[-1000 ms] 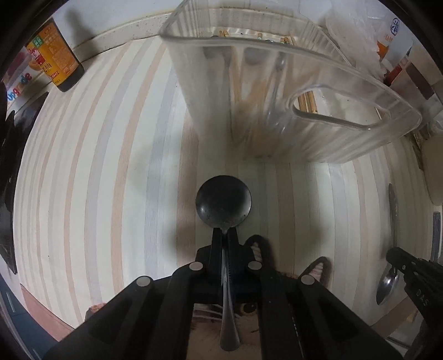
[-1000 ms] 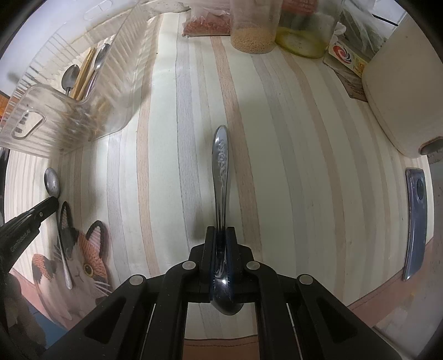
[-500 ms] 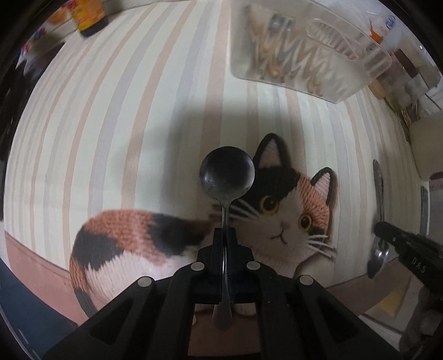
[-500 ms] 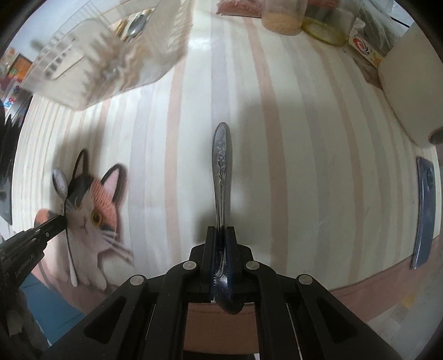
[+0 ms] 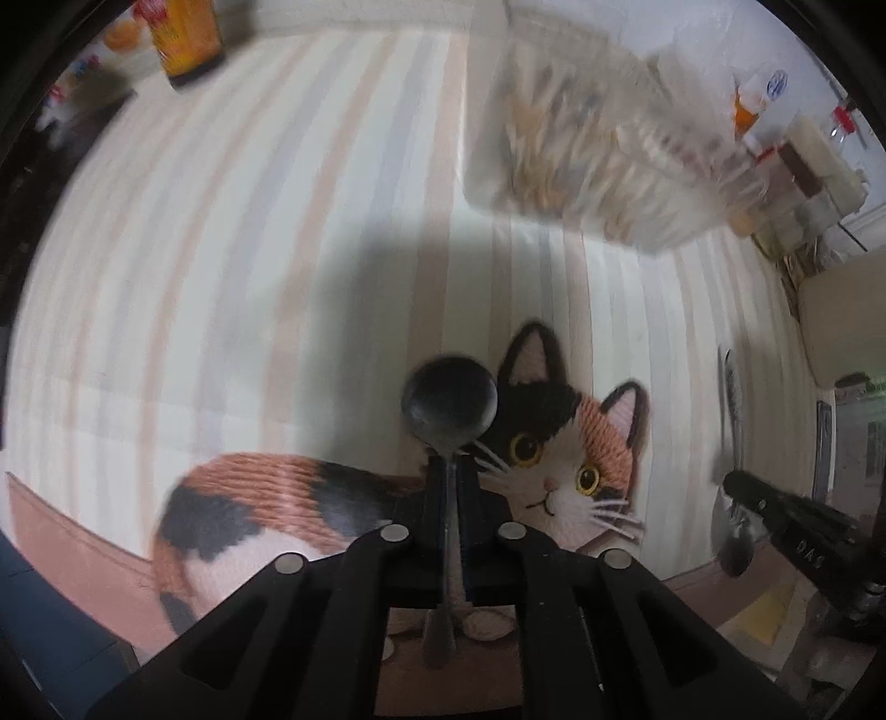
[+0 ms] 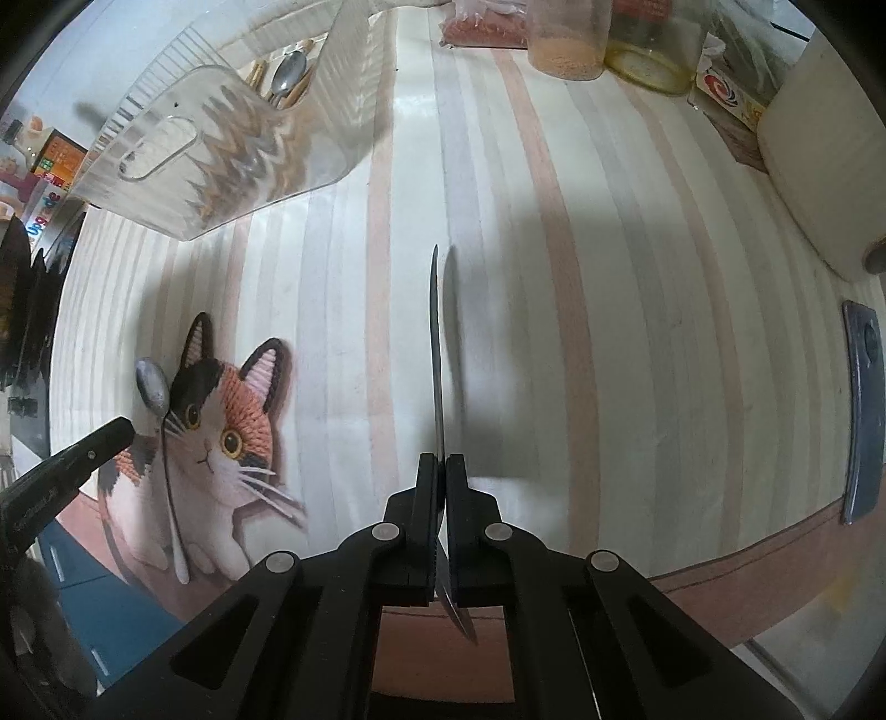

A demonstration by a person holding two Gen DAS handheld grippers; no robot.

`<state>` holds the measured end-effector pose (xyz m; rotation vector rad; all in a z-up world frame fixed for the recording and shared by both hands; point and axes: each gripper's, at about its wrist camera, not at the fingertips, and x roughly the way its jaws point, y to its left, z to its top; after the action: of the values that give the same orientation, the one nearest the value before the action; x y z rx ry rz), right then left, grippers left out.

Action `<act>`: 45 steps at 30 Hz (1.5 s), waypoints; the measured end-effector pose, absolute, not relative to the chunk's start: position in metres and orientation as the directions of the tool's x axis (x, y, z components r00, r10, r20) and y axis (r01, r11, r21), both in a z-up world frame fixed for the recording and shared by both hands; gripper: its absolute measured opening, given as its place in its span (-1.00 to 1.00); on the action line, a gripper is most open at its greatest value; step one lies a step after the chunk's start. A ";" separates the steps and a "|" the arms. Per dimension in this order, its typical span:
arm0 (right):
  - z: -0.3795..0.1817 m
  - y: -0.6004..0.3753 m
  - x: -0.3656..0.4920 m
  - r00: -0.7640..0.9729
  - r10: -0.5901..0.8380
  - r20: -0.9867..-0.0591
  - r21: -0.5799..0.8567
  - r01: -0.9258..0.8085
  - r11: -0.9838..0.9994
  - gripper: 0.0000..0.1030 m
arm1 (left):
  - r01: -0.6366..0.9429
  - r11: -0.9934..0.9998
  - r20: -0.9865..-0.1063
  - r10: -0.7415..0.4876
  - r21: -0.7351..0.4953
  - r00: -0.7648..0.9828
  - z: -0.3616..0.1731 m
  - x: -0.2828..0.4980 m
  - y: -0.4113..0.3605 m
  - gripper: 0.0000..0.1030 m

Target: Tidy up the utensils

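My left gripper (image 5: 449,471) is shut on a round-bowled metal spoon (image 5: 449,408), held above the cat picture on the striped tablecloth. It also shows in the right wrist view (image 6: 152,382). My right gripper (image 6: 441,459) is shut on a second metal spoon (image 6: 436,343), seen edge-on, handle pointing forward, bowl behind the jaws. The same spoon shows at the right of the left wrist view (image 5: 730,387), blurred. A clear ribbed plastic utensil bin (image 6: 232,138) with a spoon and chopsticks inside stands at the far left; it is blurred in the left wrist view (image 5: 581,171).
Jars of grains (image 6: 565,39) and a white appliance (image 6: 819,160) line the back and right. A dark phone (image 6: 861,415) lies near the right table edge. A sauce bottle (image 5: 185,39) stands at the far left. The table's front edge (image 6: 747,543) is close below.
Both grippers have pulled back from the bin and risen, so the cat picture now shows. The right spoon has rolled from flat to edge-on.
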<state>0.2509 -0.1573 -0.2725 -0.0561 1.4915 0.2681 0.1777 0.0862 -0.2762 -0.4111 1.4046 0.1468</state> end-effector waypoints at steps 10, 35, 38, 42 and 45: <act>-0.275 -0.177 0.260 0.054 0.112 -0.992 0.100 -0.198 0.975 -0.95 | -0.309 0.946 -0.980 -0.034 -0.094 0.194 -0.289 0.190 0.060 -0.01; -0.242 -0.163 0.253 0.129 0.147 -0.981 0.117 -0.213 0.970 -0.95 | -0.293 0.955 -0.959 0.044 -0.042 0.279 -0.227 0.194 0.060 -0.27; -0.232 -0.161 0.254 0.143 0.166 -0.976 0.133 -0.215 0.968 -0.95 | -0.290 0.955 -0.949 0.035 -0.061 0.313 -0.212 0.193 0.058 -0.27; -0.211 -0.162 0.259 0.175 0.202 -0.964 0.163 -0.213 0.963 -0.95 | -0.284 0.955 -0.930 0.029 -0.082 0.367 -0.185 0.195 0.054 -0.27; -0.196 -0.161 0.266 0.204 0.227 -0.952 0.183 -0.214 0.960 -0.95 | -0.276 0.956 -0.914 0.024 -0.097 0.405 -0.165 0.194 0.053 -0.27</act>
<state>0.2664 -0.1608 -0.1960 0.0109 1.3301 0.3077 0.1942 0.0533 -0.1654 -0.2488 1.1415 0.1917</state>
